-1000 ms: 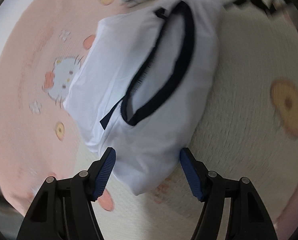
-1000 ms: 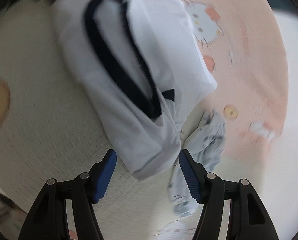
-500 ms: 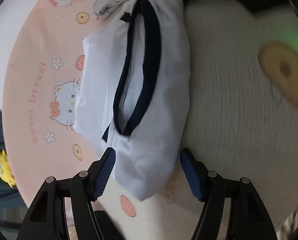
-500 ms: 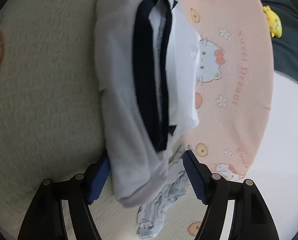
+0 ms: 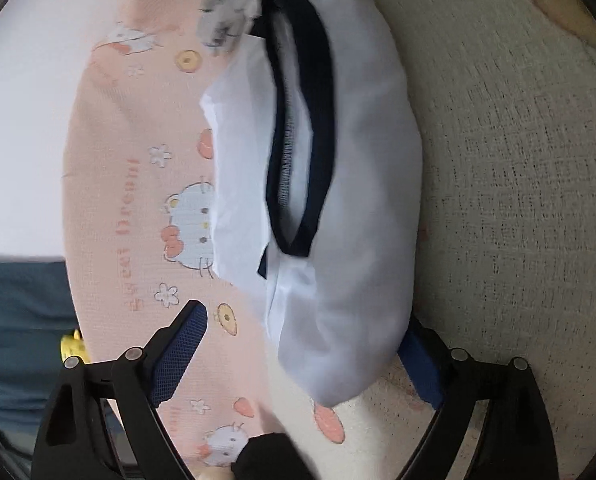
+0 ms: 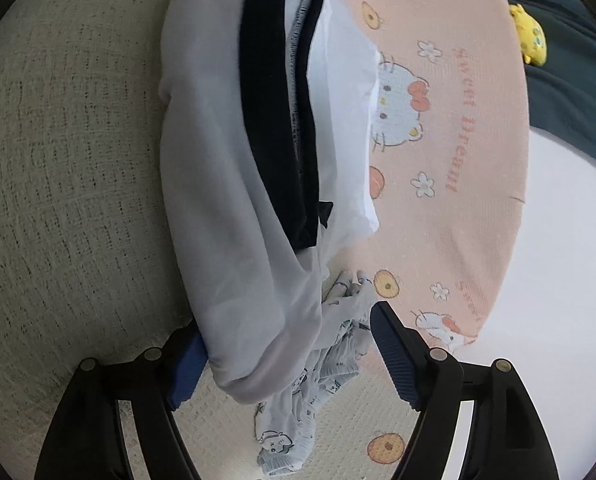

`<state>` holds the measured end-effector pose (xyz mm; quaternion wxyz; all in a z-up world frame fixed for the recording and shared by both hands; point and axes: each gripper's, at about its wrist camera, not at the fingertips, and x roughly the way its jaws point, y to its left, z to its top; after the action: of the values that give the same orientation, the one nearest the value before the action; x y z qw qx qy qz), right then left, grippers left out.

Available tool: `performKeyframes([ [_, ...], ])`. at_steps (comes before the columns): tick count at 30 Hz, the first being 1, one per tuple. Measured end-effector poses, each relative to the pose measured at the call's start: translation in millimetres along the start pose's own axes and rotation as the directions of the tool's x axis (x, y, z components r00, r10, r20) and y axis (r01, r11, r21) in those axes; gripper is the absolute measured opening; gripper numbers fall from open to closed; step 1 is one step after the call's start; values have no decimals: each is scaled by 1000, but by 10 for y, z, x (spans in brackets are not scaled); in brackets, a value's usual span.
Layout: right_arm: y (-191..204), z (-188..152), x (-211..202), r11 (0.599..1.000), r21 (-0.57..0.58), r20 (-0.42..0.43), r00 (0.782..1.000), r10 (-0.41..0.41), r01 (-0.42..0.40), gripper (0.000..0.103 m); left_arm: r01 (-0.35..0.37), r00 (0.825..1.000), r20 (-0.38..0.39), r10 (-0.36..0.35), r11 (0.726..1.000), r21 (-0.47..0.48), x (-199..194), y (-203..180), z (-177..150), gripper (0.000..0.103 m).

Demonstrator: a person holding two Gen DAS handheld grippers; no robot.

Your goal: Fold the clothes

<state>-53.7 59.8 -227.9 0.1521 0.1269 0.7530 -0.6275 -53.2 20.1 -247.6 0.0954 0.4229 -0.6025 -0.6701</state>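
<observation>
A folded white T-shirt with a navy collar lies across a cream blanket with a pink cartoon-cat border. My left gripper straddles one end of the shirt and its jaws are opening. Its left pad is clear of the cloth and its right pad is half hidden behind it. My right gripper straddles the other end of the T-shirt. Its jaws are opening too, with the right pad free and the left pad tucked behind the fold.
A small grey printed garment lies crumpled beside the shirt's end by the right gripper. A yellow plush toy rests on dark teal fabric beyond the pink border. A dark blurred shape sits at the left view's bottom edge.
Both grippers have rolled and sunk toward the blanket. Their jaws have spread wider, most clearly the left's, whose left pad has come off the shirt. The shirt now lies on the blanket.
</observation>
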Motion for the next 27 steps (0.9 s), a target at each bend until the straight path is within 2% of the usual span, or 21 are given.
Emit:
performKeyframes([
  [3, 16, 132, 2, 998, 8, 4, 998, -62, 62, 76, 17, 1000, 1, -17, 998, -61, 75, 79, 90, 91],
  [6, 25, 256, 15, 996, -19, 19, 997, -81, 82, 76, 13, 1000, 15, -12, 997, -73, 70, 102, 248, 91],
  [9, 39, 266, 26, 997, -47, 30, 998, -61, 62, 74, 18, 1000, 20, -16, 997, -71, 64, 84, 251, 91],
  [10, 50, 251, 34, 999, -43, 34, 999, -20, 22, 69, 26, 999, 27, -23, 996, -85, 61, 92, 218, 91],
  [12, 106, 237, 49, 998, -37, 32, 998, 49, -47, 33, 41, 998, 41, -37, 993, -114, 55, 107, 151, 91],
  [13, 150, 237, 56, 996, -36, 26, 997, 77, -76, 28, 49, 998, 48, -44, 991, -128, 52, 115, 117, 90],
  [15, 281, 271, 46, 996, -83, 12, 1000, 28, -27, 21, 58, 997, 55, -49, 985, -163, 4, 100, 75, 88],
  [16, 317, 297, 51, 996, -93, -4, 1000, 6, -7, 20, 65, 997, 56, -56, 983, -174, -11, 92, 69, 85],
  [18, 295, 329, 87, 998, -67, -34, 999, 18, -20, 20, 76, 996, 61, -65, 978, -192, -16, 83, 66, 81],
  [21, 219, 300, 113, 999, 0, -14, 998, 54, -54, 20, 72, 996, 60, -60, 975, -212, -47, 26, 70, 68],
  [24, 181, 284, 133, 996, 64, -9, 998, 59, -59, 20, 75, 996, 58, -63, 967, -242, -101, -56, 61, 51],
  [26, 147, 277, 153, 992, 102, -6, 997, 74, -73, 20, 82, 996, 65, -67, 960, -267, -83, -77, 61, 34],
  [27, 131, 275, 162, 990, 117, -3, 997, 81, -80, 20, 86, 995, 70, -69, 958, -275, -101, -107, 55, 30],
])
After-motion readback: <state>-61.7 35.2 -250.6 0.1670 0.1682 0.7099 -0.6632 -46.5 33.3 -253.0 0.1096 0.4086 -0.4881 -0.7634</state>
